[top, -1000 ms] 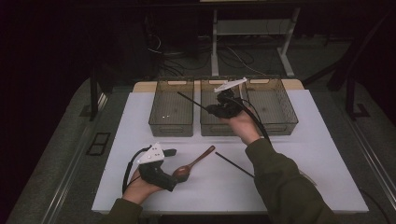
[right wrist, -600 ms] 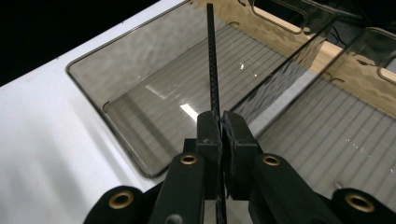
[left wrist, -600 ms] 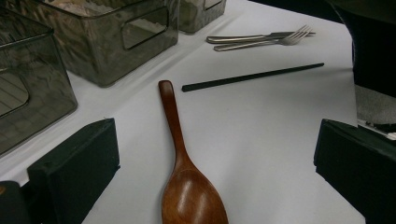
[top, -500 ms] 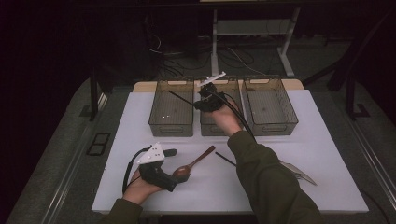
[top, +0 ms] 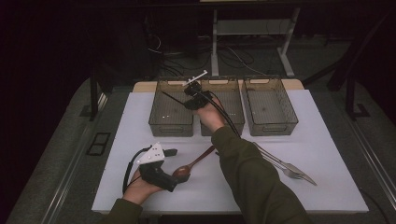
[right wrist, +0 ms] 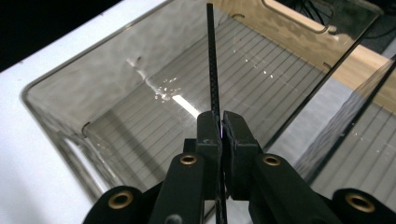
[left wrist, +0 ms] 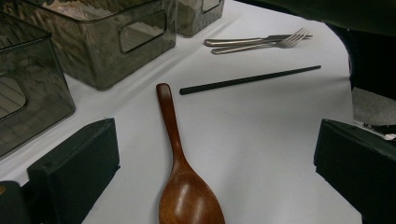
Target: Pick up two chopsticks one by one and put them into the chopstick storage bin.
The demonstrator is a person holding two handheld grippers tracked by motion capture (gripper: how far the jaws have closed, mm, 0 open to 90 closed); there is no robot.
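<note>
My right gripper point(right wrist: 220, 126) has its jaws pinched on a black chopstick point(right wrist: 213, 60), held over the left bin point(top: 171, 112) at upper centre of the high view. My left gripper point(left wrist: 215, 163) rests at lower left, jaws spread around the wooden spoon point(left wrist: 184, 186) on the white table point(top: 327, 186).

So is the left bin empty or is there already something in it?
Empty. The left bin shows a bare ribbed floor with nothing lying on it; the chopstick is held above it, clamped in the right gripper.
</note>
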